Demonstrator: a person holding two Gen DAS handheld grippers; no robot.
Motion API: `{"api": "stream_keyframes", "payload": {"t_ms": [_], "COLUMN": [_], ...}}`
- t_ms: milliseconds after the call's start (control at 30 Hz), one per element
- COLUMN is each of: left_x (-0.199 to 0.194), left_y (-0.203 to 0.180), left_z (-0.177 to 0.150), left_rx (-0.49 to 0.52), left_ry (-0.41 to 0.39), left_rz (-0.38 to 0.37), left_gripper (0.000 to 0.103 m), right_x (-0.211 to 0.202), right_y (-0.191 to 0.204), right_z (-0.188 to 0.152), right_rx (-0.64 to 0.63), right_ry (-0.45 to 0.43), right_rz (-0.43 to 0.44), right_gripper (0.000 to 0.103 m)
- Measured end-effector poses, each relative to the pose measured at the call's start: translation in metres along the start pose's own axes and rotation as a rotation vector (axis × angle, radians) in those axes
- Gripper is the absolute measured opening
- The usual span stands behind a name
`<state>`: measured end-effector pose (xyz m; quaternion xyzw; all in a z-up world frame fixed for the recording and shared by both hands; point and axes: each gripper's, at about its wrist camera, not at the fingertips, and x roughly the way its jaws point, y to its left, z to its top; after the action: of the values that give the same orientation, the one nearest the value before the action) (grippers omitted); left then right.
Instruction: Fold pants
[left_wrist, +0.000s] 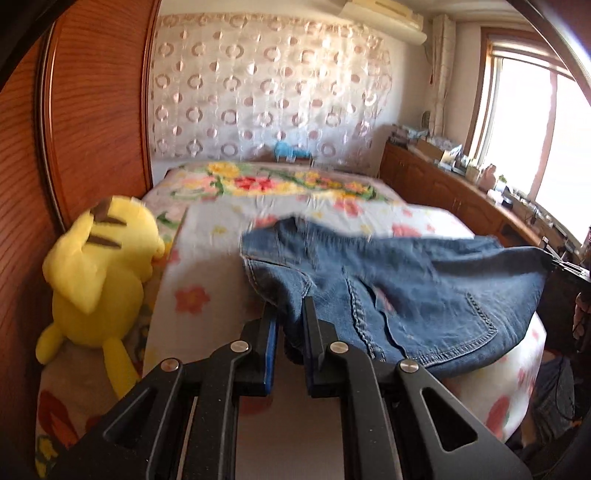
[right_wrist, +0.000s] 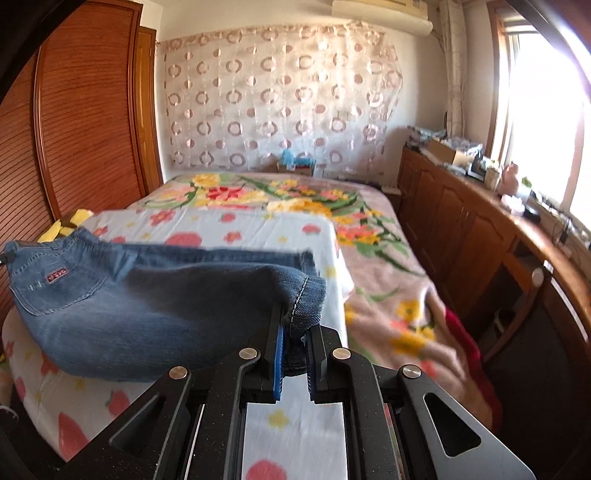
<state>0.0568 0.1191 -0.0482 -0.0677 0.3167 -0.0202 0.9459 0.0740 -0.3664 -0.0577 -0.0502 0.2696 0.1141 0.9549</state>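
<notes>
Blue denim pants (left_wrist: 406, 280) hang stretched between the two grippers above a white flowered sheet (left_wrist: 207, 266) on the bed. My left gripper (left_wrist: 290, 314) is shut on the pants' near edge by the pocket end. In the right wrist view the pants (right_wrist: 147, 302) sag to the left, with a back pocket and small red label at far left. My right gripper (right_wrist: 295, 325) is shut on a stitched hem corner of the denim. The cloth's middle droops toward the sheet (right_wrist: 229, 229); whether it touches is unclear.
A yellow plush toy (left_wrist: 99, 273) lies at the bed's left edge against a wooden wardrobe (left_wrist: 99, 110). A floral blanket (right_wrist: 369, 240) covers the far bed. Wooden cabinets (right_wrist: 461, 229) with clutter run along the right under a bright window (right_wrist: 546, 118).
</notes>
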Motion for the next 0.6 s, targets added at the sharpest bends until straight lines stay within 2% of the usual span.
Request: {"api": "stream_keyframes", "payload": {"t_ms": [167,333,500,600], "left_x": [0.020,0.024,0.024,0.023], "left_y": [0.009,0.006,0.008,0.012], "left_z": [-0.030,-0.045,-0.046,-0.046], "left_rx": [-0.040,-0.031,-0.015,-0.016], "left_ry": [0.092,0.126,0.135,0.137], "left_rz": [0.025,0.039,0.062,0.078], "left_gripper": [0.015,0.020,0.028,0.037], "right_x": [0.024,0.048,0.058,0.057], "right_y": [-0.001,-0.005,-0.007,-0.009], "right_z": [-0.024,-0.039,-0.041,-0.046], "right_rx": [0.026,0.069,0.084,0.101], "right_ry": [0.091,0.148,0.143,0.138], "right_rz": [0.006,0.022,0.024,0.030], "right_gripper": [0.009,0.010,0.011,0.011]}}
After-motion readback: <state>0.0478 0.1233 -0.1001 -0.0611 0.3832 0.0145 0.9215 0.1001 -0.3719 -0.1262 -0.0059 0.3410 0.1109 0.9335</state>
